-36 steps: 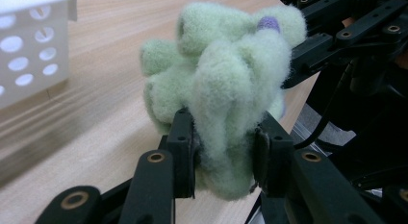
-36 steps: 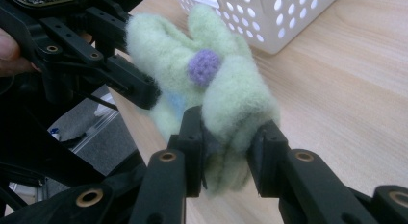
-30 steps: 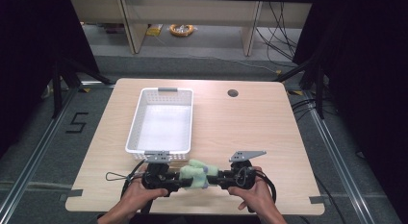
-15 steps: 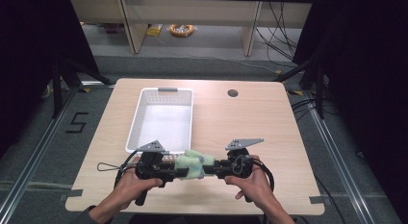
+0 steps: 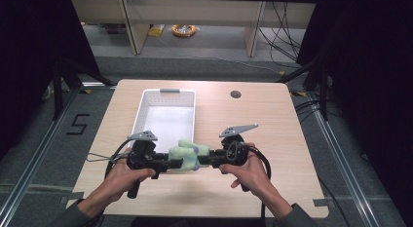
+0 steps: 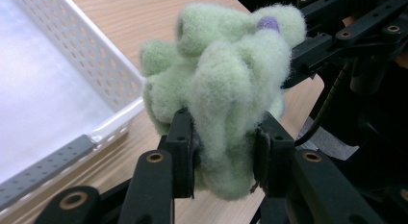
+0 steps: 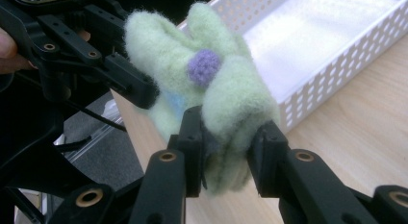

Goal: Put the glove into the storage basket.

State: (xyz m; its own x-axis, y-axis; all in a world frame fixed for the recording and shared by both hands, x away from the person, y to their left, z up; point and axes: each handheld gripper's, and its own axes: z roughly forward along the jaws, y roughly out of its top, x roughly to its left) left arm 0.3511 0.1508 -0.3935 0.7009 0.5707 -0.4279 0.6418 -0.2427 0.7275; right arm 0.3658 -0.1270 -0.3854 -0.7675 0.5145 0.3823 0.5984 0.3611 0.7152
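A fuzzy pale green cloth point(image 5: 187, 155) with a small purple bobble point(image 7: 204, 65) hangs bunched between both grippers, just off the white basket's near right corner. My left gripper point(image 5: 176, 164) is shut on its left end, and in the left gripper view the green cloth point(image 6: 221, 89) bulges between the two black jaws of the left gripper point(image 6: 223, 156). My right gripper point(image 5: 200, 160) is shut on the other end; the green cloth point(image 7: 197, 89) is pinched at the right gripper point(image 7: 226, 156). The two grippers face each other, almost touching.
A white perforated basket point(image 5: 142, 116) stands on the wooden table point(image 5: 253, 124), left of centre, with nothing in it. A round cable hole point(image 5: 235, 94) sits at the back right. Cables trail from both grippers near the front edge.
Both grippers have lifted the green cloth off the table's front and carried it away from the person toward the basket's near corner. Both stay shut on it.
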